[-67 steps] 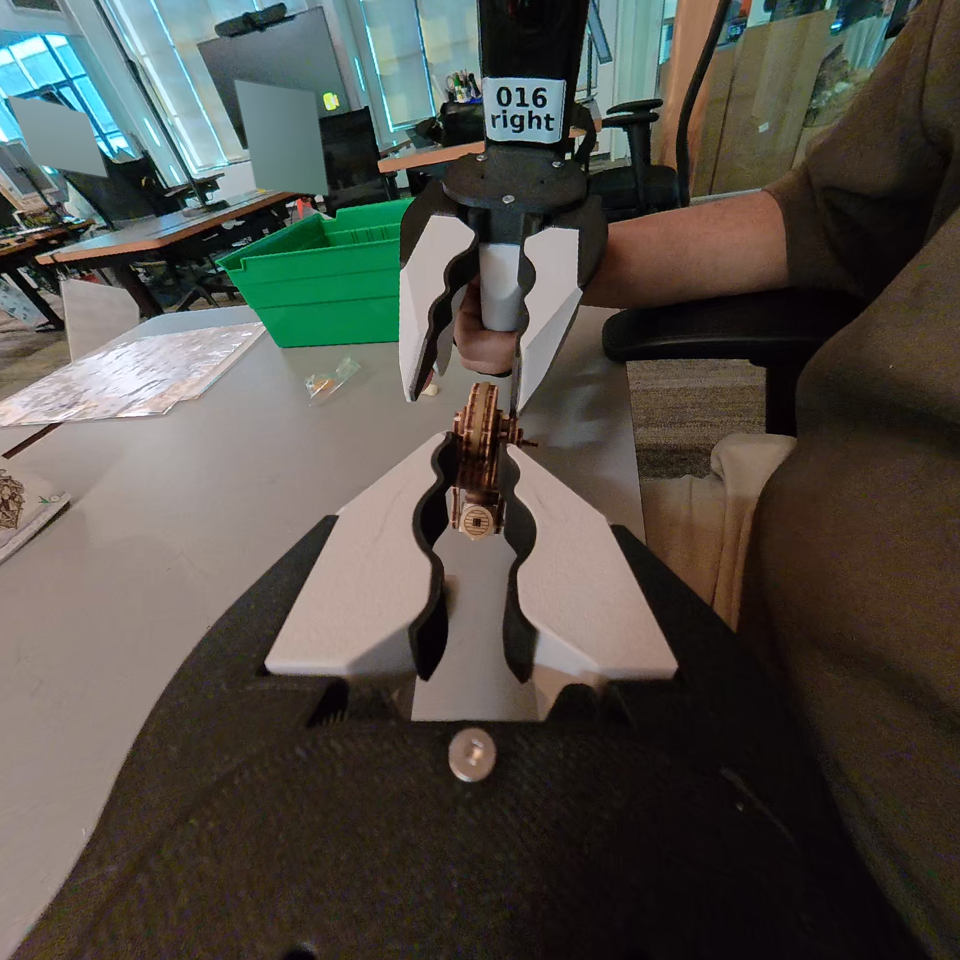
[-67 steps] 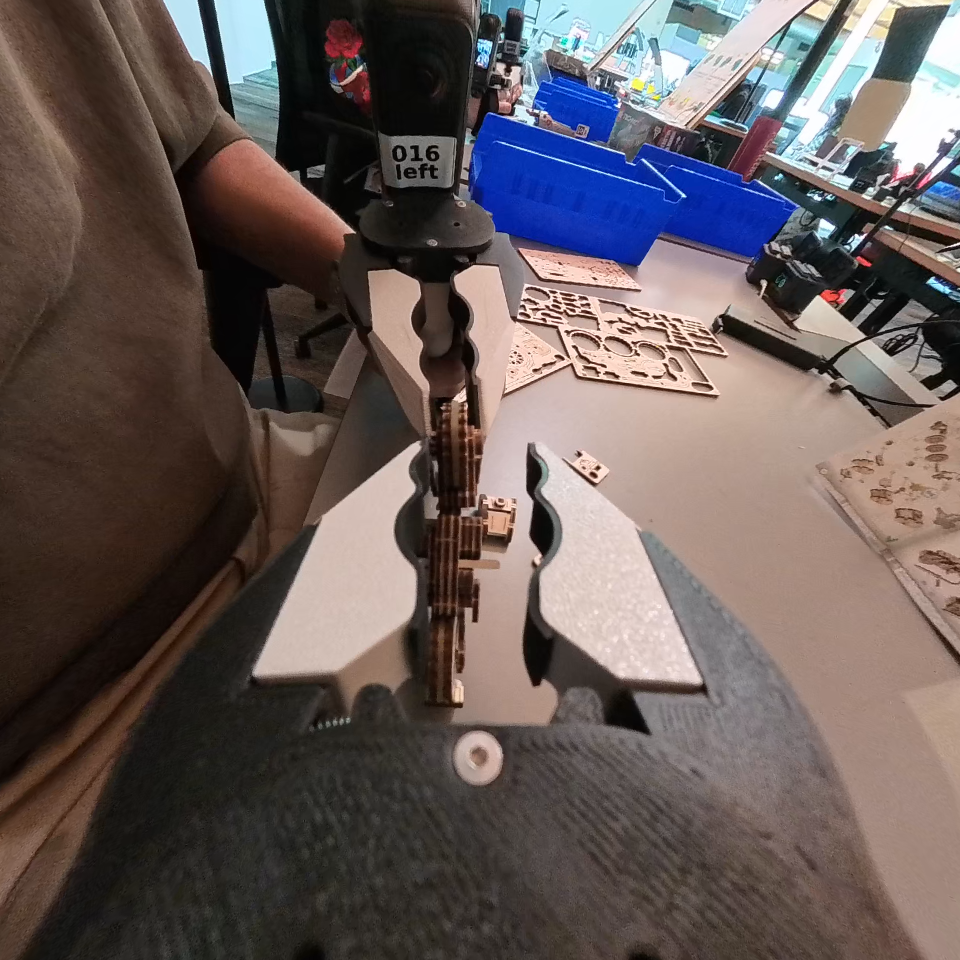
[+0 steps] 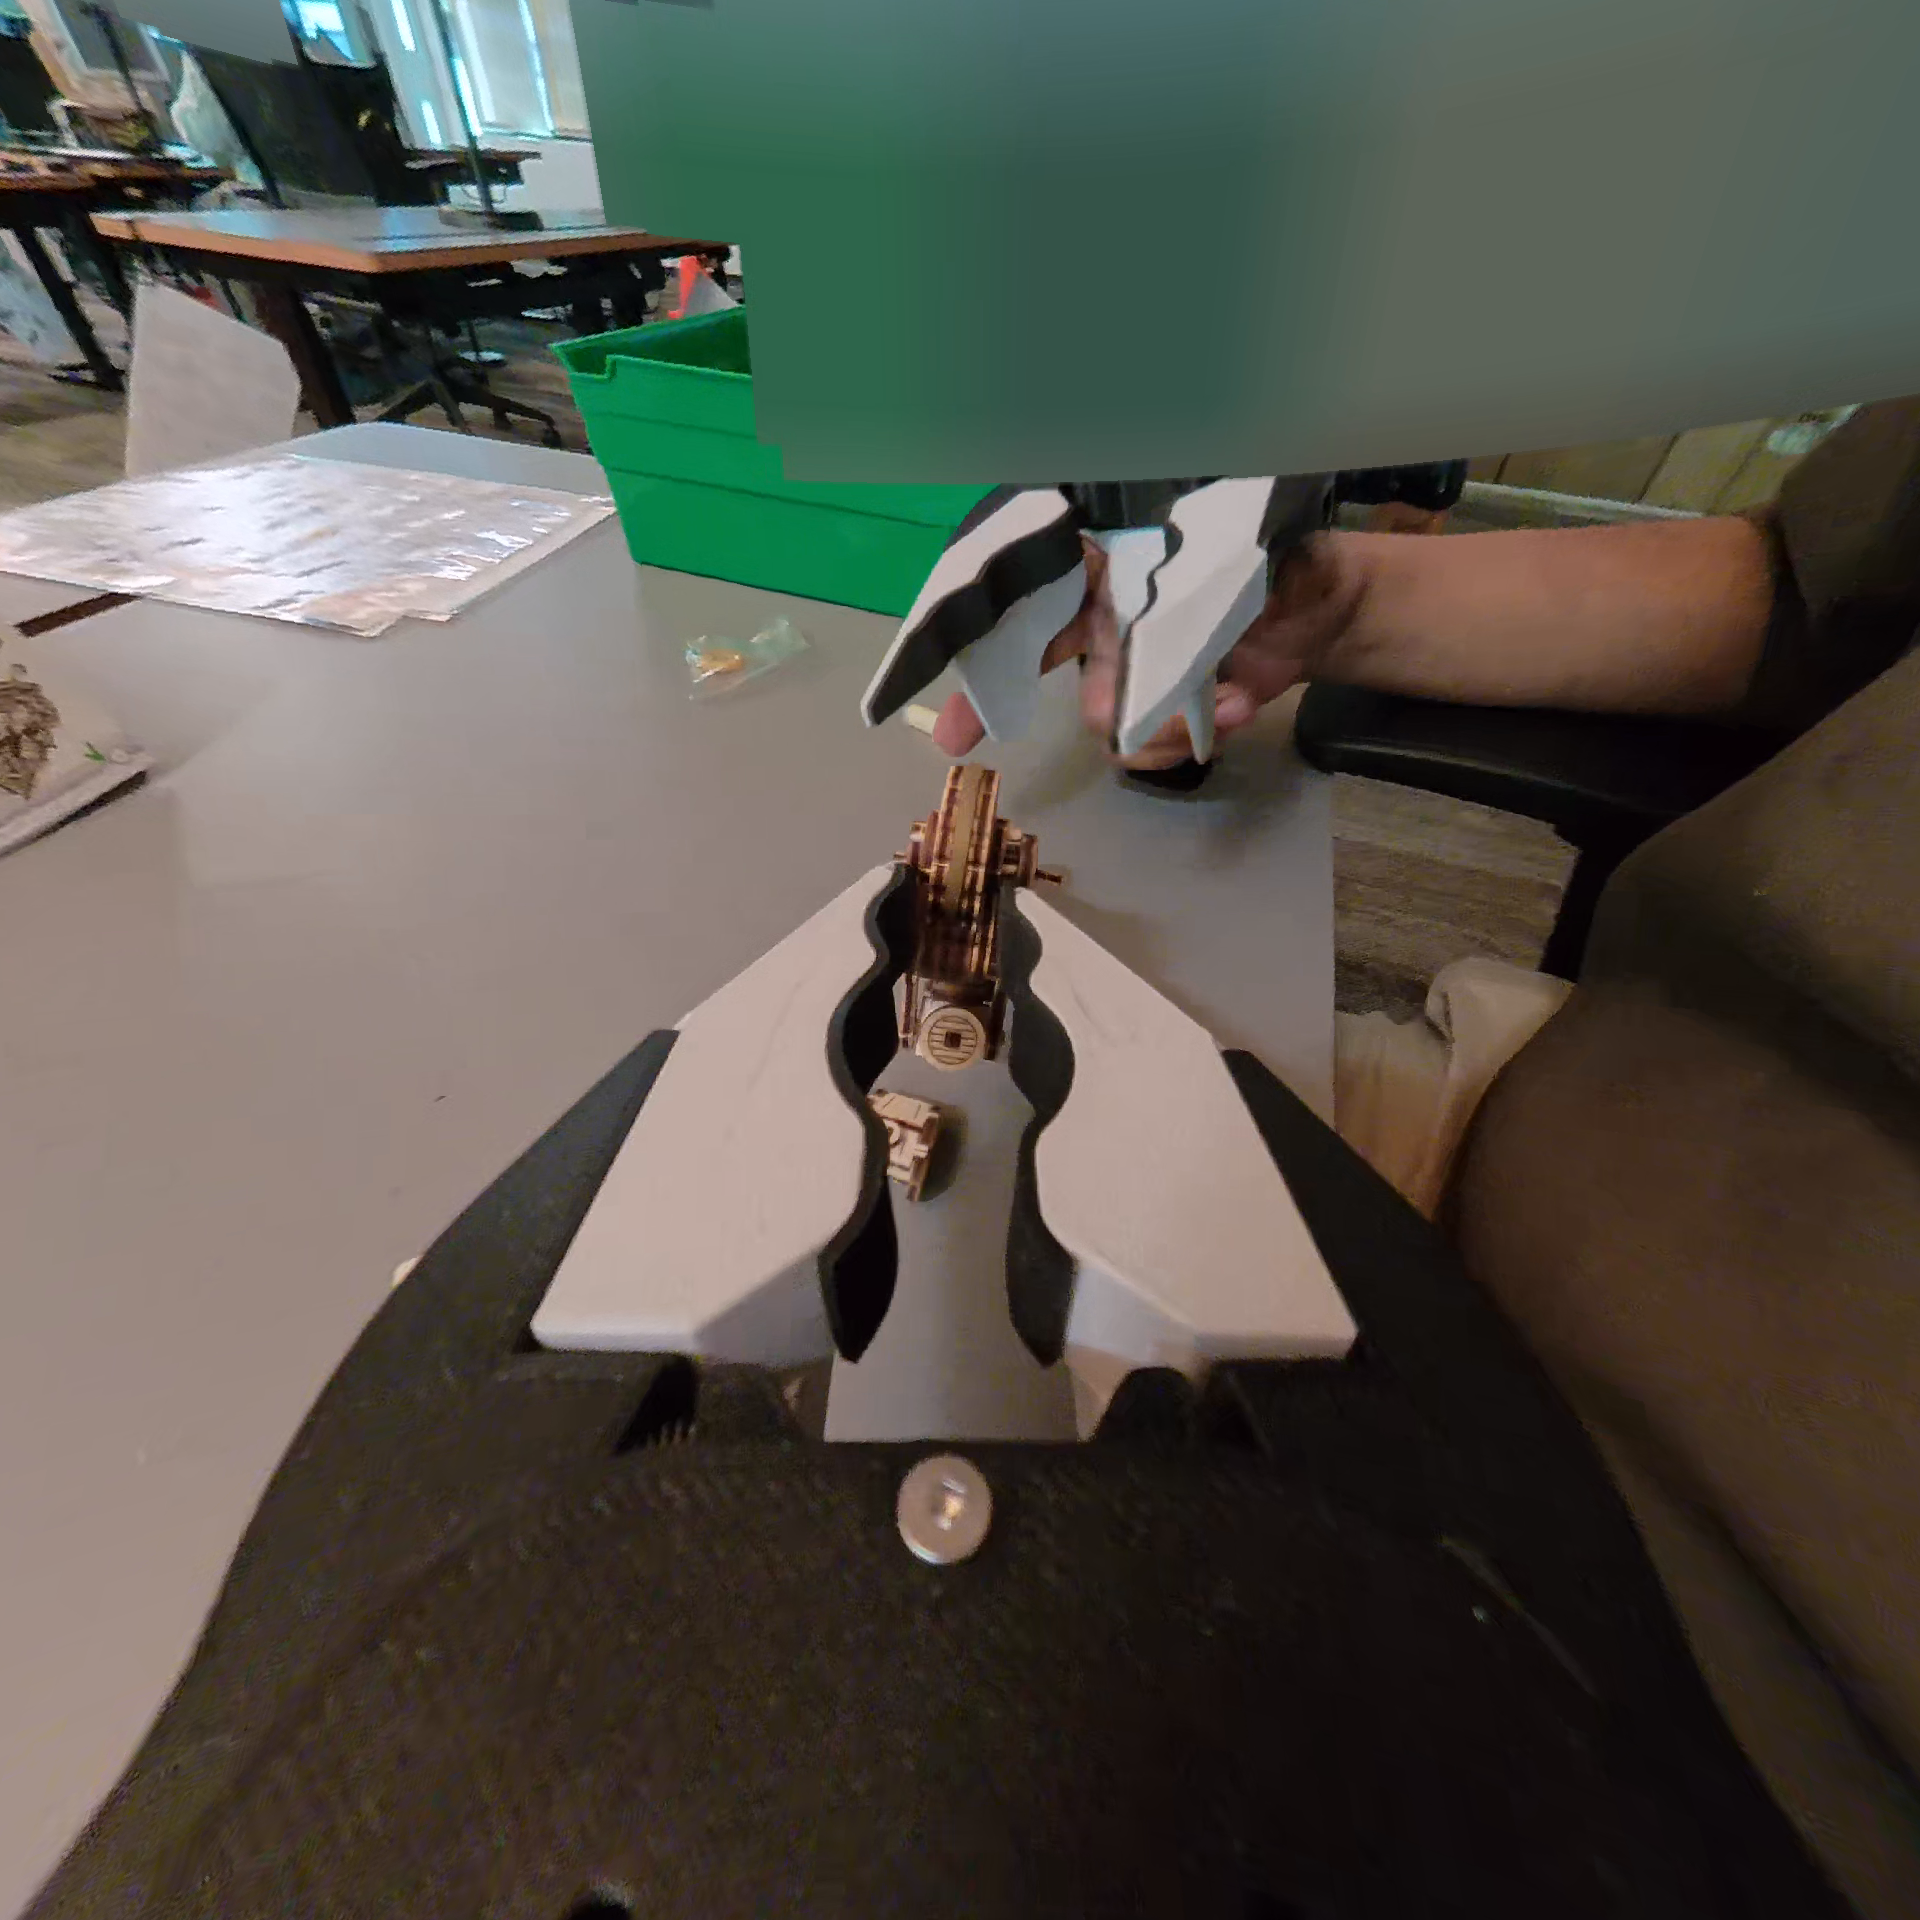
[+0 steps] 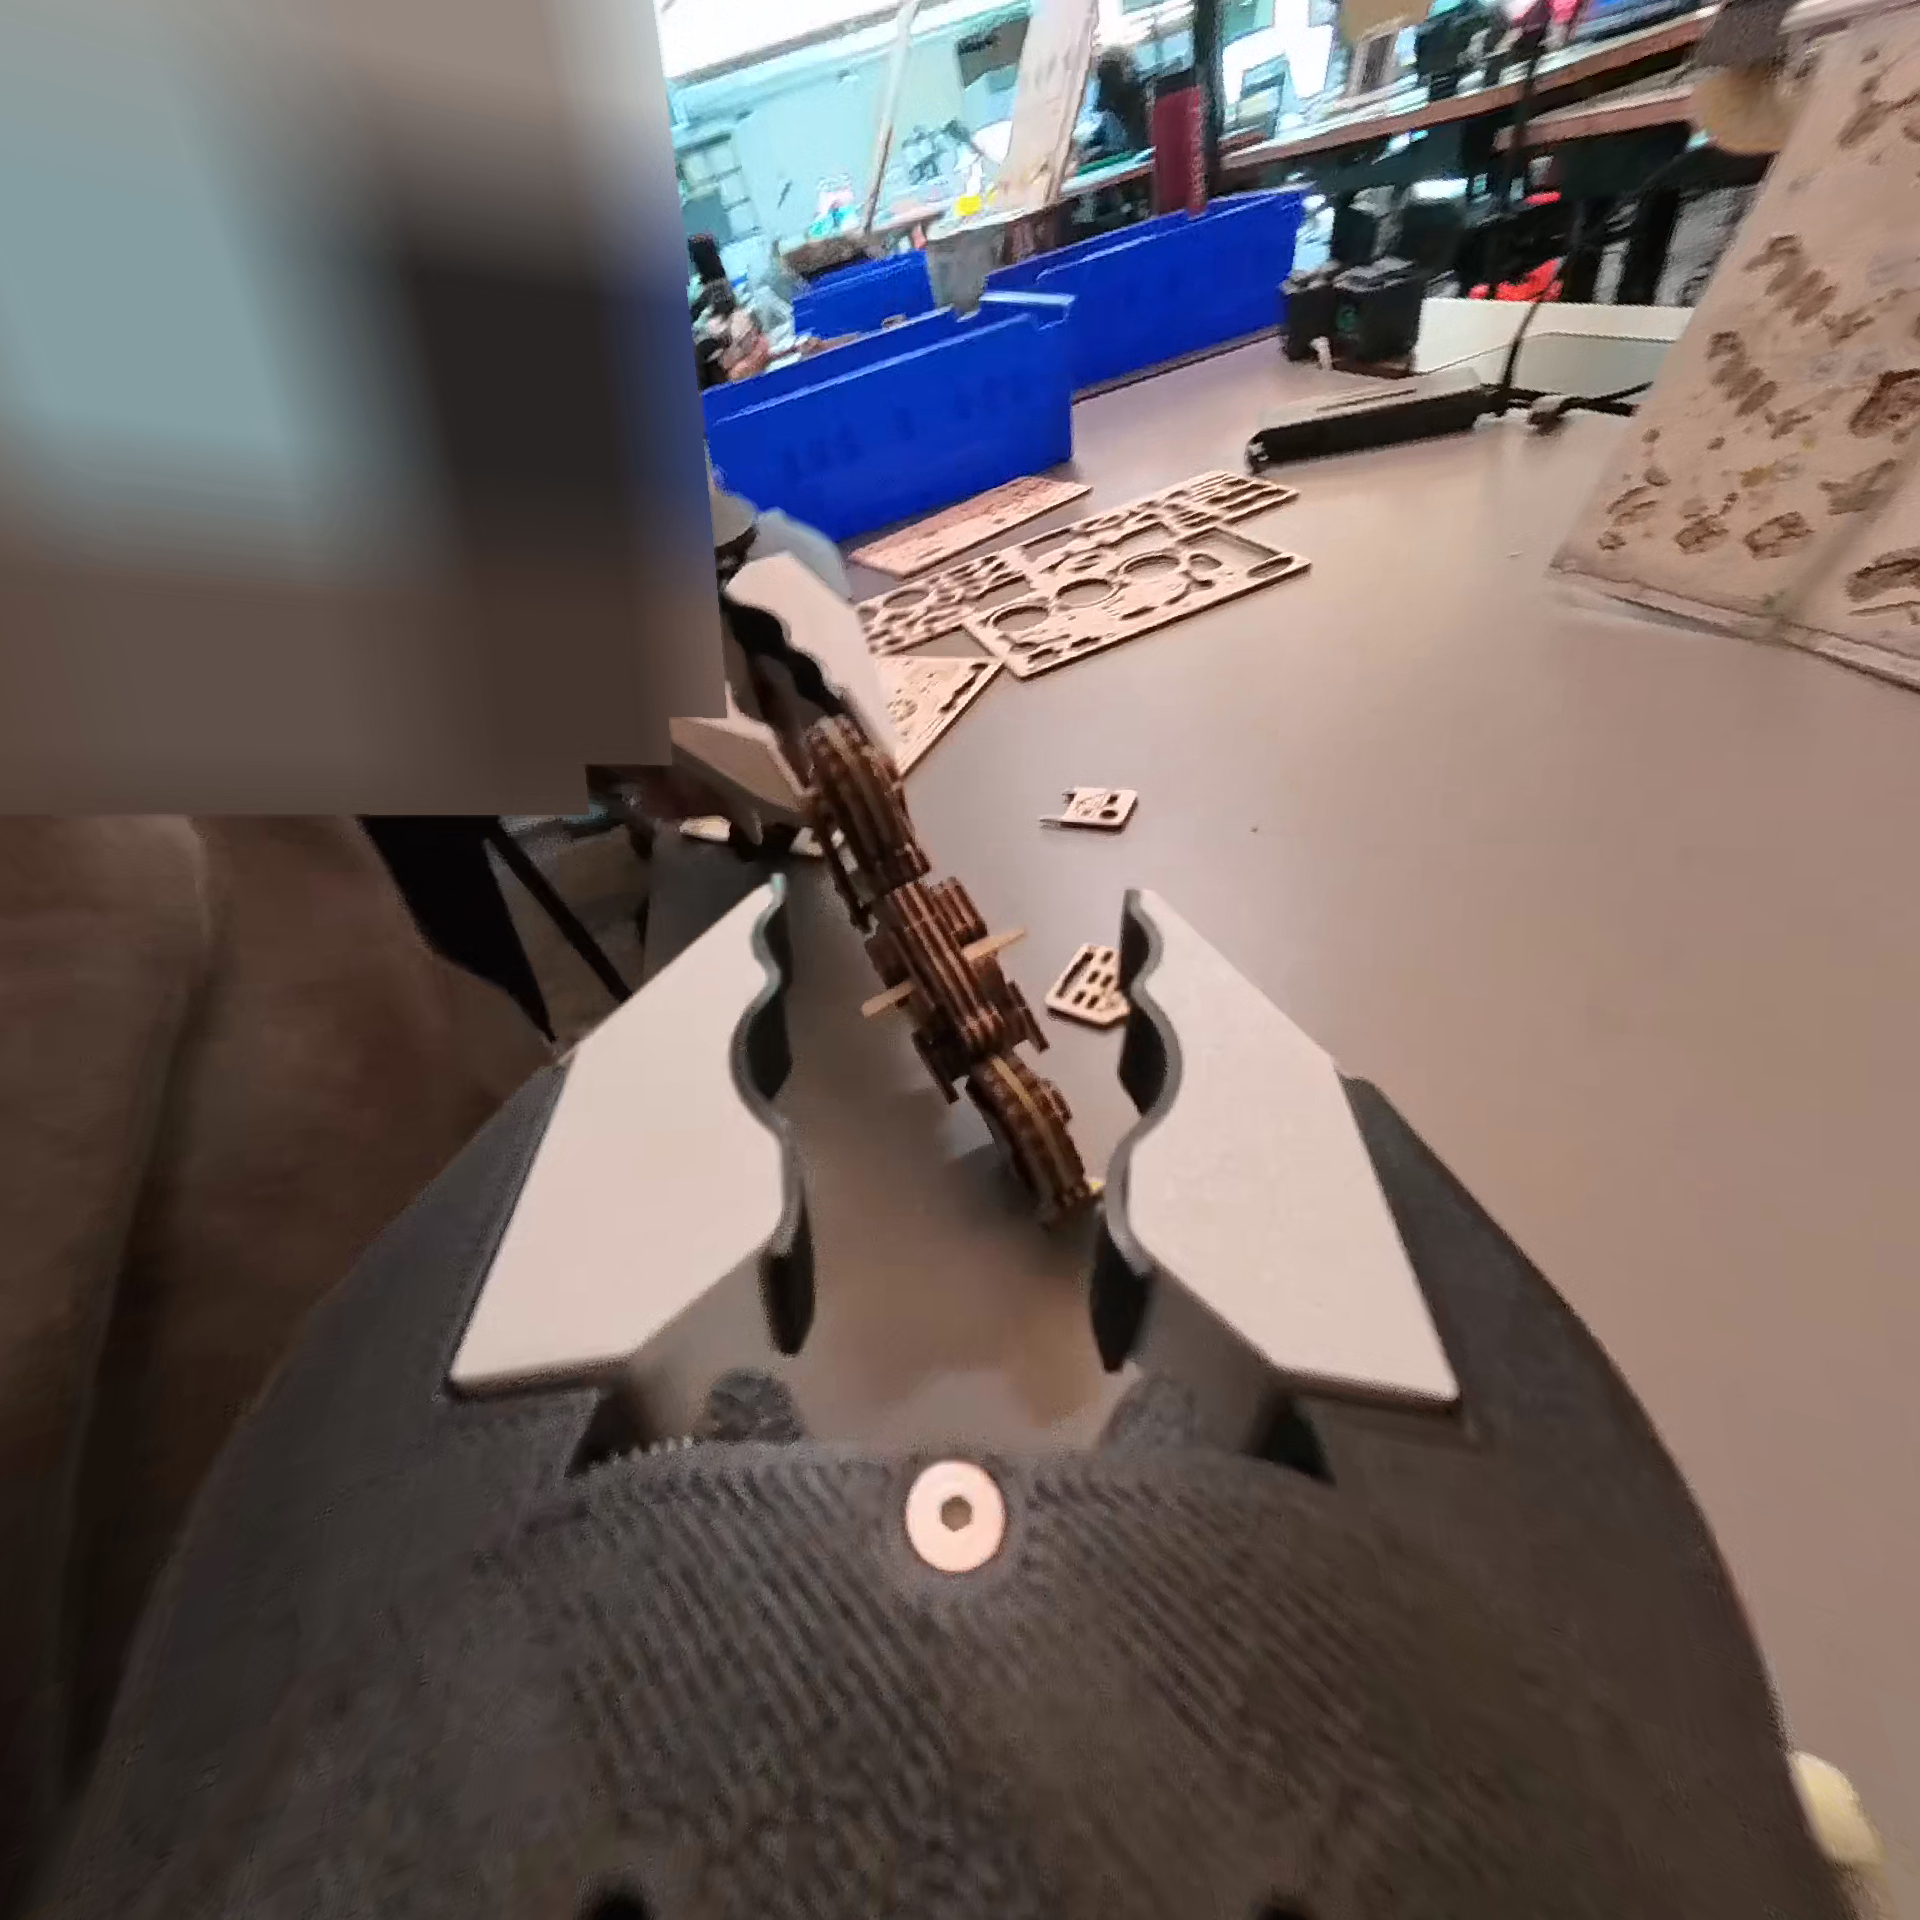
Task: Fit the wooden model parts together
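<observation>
The model (image 3: 956, 914) is layered, laser-cut wood with dark edges. The table (image 3: 364, 883) is smooth and matt grey. The bin (image 3: 707, 468) is glossy green plastic; the blurred blue bins (image 4: 894, 436) are probably plastic too.

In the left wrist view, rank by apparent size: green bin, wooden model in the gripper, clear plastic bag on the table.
1. green bin, partly hidden by the blur patch
2. wooden model, though it sits much nearer the camera, so its true size against the bag is unsure
3. clear plastic bag
</observation>
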`<action>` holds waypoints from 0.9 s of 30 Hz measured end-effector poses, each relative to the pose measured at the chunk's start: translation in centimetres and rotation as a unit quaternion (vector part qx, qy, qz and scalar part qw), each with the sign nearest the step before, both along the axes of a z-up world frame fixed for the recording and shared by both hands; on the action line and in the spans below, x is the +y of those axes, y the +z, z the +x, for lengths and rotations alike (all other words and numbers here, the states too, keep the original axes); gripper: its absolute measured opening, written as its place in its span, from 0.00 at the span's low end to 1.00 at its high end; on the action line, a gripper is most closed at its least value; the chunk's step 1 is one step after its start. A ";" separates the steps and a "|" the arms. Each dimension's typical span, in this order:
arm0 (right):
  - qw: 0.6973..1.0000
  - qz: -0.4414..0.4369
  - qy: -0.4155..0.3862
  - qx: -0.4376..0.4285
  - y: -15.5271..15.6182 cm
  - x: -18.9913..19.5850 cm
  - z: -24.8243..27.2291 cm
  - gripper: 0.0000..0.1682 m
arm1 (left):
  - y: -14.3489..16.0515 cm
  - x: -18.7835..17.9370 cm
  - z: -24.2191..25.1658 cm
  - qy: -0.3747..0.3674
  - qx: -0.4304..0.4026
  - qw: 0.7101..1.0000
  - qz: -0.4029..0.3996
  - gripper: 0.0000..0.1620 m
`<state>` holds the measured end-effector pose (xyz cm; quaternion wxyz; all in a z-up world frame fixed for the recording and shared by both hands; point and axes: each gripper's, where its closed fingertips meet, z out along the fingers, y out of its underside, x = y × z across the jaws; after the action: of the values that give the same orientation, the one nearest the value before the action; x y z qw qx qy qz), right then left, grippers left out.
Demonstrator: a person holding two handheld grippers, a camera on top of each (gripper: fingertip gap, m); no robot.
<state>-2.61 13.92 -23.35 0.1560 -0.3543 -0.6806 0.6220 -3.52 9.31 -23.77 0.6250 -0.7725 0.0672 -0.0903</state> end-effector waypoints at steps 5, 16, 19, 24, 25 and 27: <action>0.992 0.105 0.062 0.019 -2.1 -1.5 1.7 0.45 | 0.0 -0.6 1.3 -0.057 -0.004 0.998 -0.002 0.08; 0.967 0.226 0.101 0.054 -4.3 -3.5 2.0 0.39 | -0.4 -0.7 2.3 -0.088 0.008 0.996 -0.013 0.08; 0.966 0.229 0.103 0.066 -4.2 -3.5 2.1 0.34 | -0.4 -0.7 2.3 -0.085 0.012 0.996 -0.013 0.08; 0.964 0.237 0.098 0.069 -4.3 -3.3 2.1 0.28 | -0.5 -0.7 2.2 -0.083 0.011 0.996 -0.015 0.08; 0.964 0.238 0.097 0.069 -4.3 -3.3 2.1 0.27 | -0.5 -0.7 2.2 -0.083 0.012 0.996 -0.015 0.08; 0.964 0.237 0.096 0.070 -4.2 -3.2 2.1 0.26 | -0.5 -0.7 2.2 -0.082 0.013 0.996 -0.016 0.08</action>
<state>-0.50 10.71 -27.55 0.2225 -0.1956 -0.8267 0.4782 -1.32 8.64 -24.29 0.6019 -0.7755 0.1368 -0.1328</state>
